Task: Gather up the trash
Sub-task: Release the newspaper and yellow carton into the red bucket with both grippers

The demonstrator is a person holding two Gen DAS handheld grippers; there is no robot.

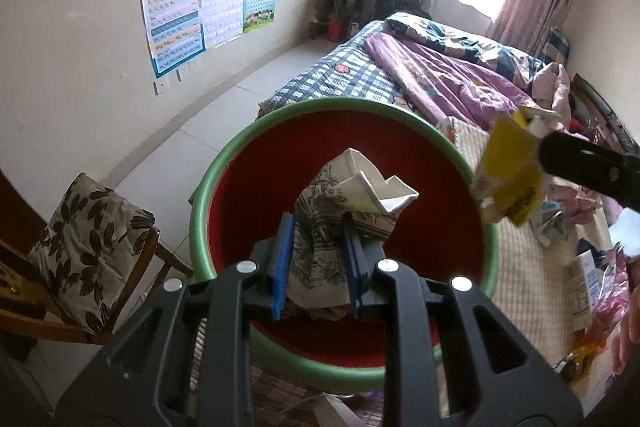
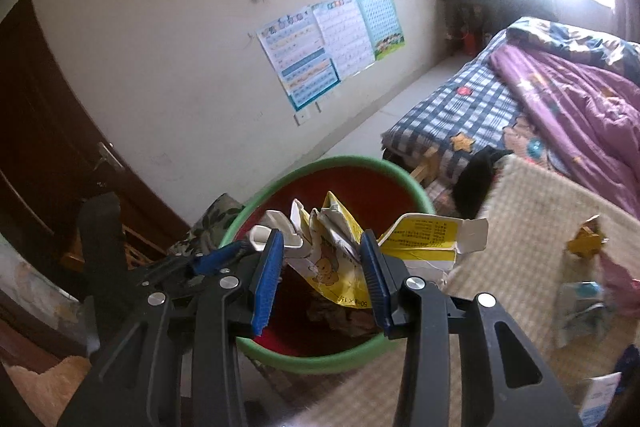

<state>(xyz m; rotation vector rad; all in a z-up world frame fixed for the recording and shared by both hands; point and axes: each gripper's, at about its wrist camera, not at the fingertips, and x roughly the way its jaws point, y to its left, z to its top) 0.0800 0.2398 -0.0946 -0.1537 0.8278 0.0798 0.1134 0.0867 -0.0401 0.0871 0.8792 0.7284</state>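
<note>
The left hand-held gripper (image 1: pixel 316 263) is clamping a crumpled carton (image 1: pixel 352 203), white and printed with a grey leaf pattern, between its blue pads; the jaws are standing narrow, pressed on the paper. The carton is hanging over the mouth of the bin (image 1: pixel 224 183), a round container with a green rim and red interior.

The right hand-held gripper (image 2: pixel 320 267) is gripping a flattened yellow box (image 2: pixel 416 239) with a cartoon bear print, its jaws somewhat wider and closed on the cardboard. That box is also being held over the bin (image 2: pixel 280 187), near its rim on the bed side. In the left wrist view the same yellow box (image 1: pixel 508 171) is showing at the right edge of the bin, carried by the black right gripper.

Some crumpled material is lying at the bottom of the bin in the right wrist view; what it is cannot be told.

Beyond the bin, more scraps and packets (image 1: pixel 588 279) are lying scattered on a woven mat (image 2: pixel 532 227) on the bed. A cushioned wooden chair (image 1: pixel 88 247) is standing left of the bin. Further off, a purple quilt (image 1: pixel 440 79) is lying on the checked bedsheet, and three posters (image 1: pixel 208 7) are hanging on the wall.
</note>
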